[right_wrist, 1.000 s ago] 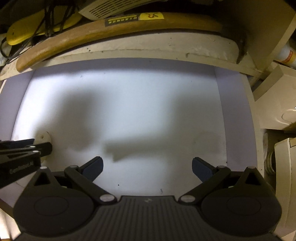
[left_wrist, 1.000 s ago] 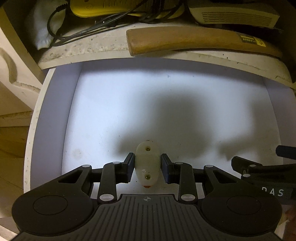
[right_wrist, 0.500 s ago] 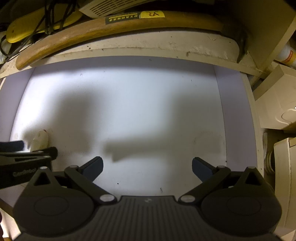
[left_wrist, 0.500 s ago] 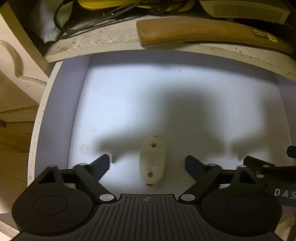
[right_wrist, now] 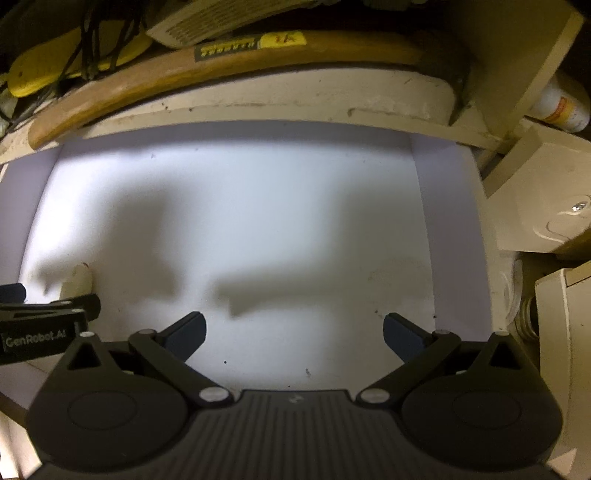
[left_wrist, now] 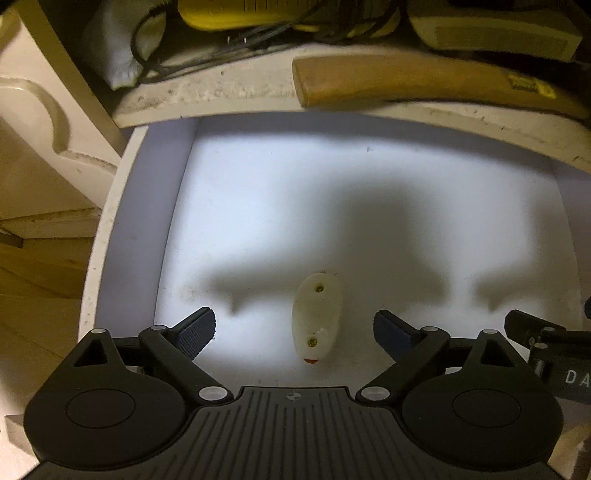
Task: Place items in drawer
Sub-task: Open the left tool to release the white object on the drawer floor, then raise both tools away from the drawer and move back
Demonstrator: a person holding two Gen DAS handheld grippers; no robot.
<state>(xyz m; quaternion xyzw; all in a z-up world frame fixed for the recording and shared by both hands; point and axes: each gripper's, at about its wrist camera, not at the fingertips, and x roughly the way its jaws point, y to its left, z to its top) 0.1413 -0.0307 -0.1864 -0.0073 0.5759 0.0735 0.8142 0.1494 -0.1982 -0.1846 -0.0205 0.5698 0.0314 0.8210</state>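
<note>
A small white oval plastic piece (left_wrist: 316, 318) with two brass screws and a red tip lies flat on the floor of the open white drawer (left_wrist: 129, 236). My left gripper (left_wrist: 294, 332) is open above it, a finger on each side, not touching. The piece also shows at the left in the right wrist view (right_wrist: 79, 278), partly behind the left gripper's finger. My right gripper (right_wrist: 294, 334) is open and empty over the drawer's right half (right_wrist: 448, 236).
A shelf above the drawer's back holds a wooden handle (left_wrist: 406, 83) with a yellow label, a yellow device with black cables (left_wrist: 258, 16) and a beige box (left_wrist: 495, 31). Cream cabinet parts (right_wrist: 543, 206) stand at the right, a cabinet panel (left_wrist: 40, 140) at the left.
My left gripper opened and let go of the white piece, which now lies on the drawer floor. The gripper drew back and up a little. The right gripper stayed open and barely moved.
</note>
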